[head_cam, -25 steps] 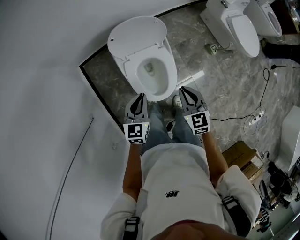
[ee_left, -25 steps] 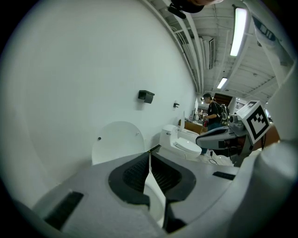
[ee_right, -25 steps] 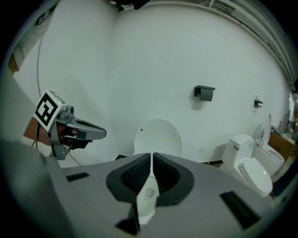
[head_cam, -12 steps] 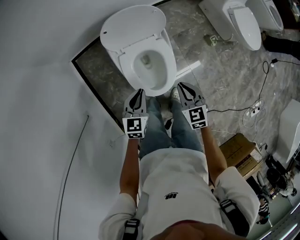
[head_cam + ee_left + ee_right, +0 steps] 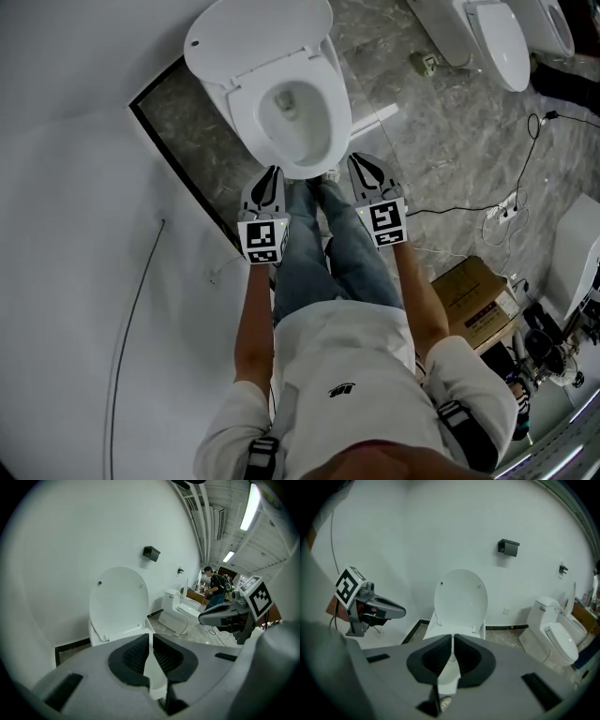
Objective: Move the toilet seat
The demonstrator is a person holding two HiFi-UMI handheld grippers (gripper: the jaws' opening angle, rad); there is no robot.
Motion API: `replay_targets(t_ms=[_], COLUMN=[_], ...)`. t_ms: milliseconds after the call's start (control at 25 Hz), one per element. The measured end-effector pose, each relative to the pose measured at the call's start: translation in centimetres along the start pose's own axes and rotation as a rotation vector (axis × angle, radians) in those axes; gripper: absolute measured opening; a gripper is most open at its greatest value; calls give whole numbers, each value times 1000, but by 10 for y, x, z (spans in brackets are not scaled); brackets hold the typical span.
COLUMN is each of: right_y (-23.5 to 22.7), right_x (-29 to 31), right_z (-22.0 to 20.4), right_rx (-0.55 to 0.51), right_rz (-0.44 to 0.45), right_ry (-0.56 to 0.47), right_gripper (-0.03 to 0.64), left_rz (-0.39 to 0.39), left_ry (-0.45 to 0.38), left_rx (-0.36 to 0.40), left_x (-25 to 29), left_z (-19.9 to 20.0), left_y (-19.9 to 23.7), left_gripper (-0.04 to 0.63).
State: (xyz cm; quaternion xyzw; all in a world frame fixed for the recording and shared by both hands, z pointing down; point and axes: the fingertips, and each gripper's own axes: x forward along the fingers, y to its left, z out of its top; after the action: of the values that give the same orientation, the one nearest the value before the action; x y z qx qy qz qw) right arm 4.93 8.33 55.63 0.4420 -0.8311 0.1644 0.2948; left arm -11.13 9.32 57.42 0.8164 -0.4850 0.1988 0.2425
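The seat (image 5: 336, 98) lies flat on the bowl (image 5: 298, 164), ahead of both claws and lower than their tips. The lid (image 5: 258, 42) stands raised behind it against the wall (image 5: 75, 187), straight ahead in each claw's own view.

The left claw (image 5: 274, 171) is fully closed, its dark pads pressed together with nothing between them. Its tip hangs just off the bowl's front left edge. The right claw (image 5: 357, 158) is also closed and empty, with its tip just off the front right edge. Neither grips the seat, and whether either tip brushes the rim cannot be told. The two claws are held side by side, both tilted downward, with the bowl's front between them.

Behind the claws are the person's legs (image 5: 323, 253), and a shoe (image 5: 443, 702) shows under the right claw.

High on the wall, beyond the lid and right of it from the right claw, is a black box (image 5: 508, 547). Further right of that claw, on the marble floor (image 5: 441, 141), stand other toilets (image 5: 492, 37). A cable (image 5: 469, 211) and a cardboard box (image 5: 473, 295) lie nearer the person. A thin wire (image 5: 131, 319) runs along the wall left of the left claw.
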Motion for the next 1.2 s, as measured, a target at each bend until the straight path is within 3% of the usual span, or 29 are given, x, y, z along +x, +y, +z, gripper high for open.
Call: replay_targets(t_ms=[440, 920, 1200], right_y=[-8, -7, -13], right_x=[34, 65, 82], right_z=[-52, -108, -143], right_rx=[31, 6, 44], right_rz=[8, 38, 30], right_ry=[58, 142, 204], right_gripper=[37, 38, 38], left_rz=[71, 106, 121], left_ry=[68, 141, 204], left_rx=[-53, -107, -134], left_x=[25, 43, 55], left_z=[-61, -121, -157], left_y=[13, 26, 34], left_gripper=[35, 36, 37])
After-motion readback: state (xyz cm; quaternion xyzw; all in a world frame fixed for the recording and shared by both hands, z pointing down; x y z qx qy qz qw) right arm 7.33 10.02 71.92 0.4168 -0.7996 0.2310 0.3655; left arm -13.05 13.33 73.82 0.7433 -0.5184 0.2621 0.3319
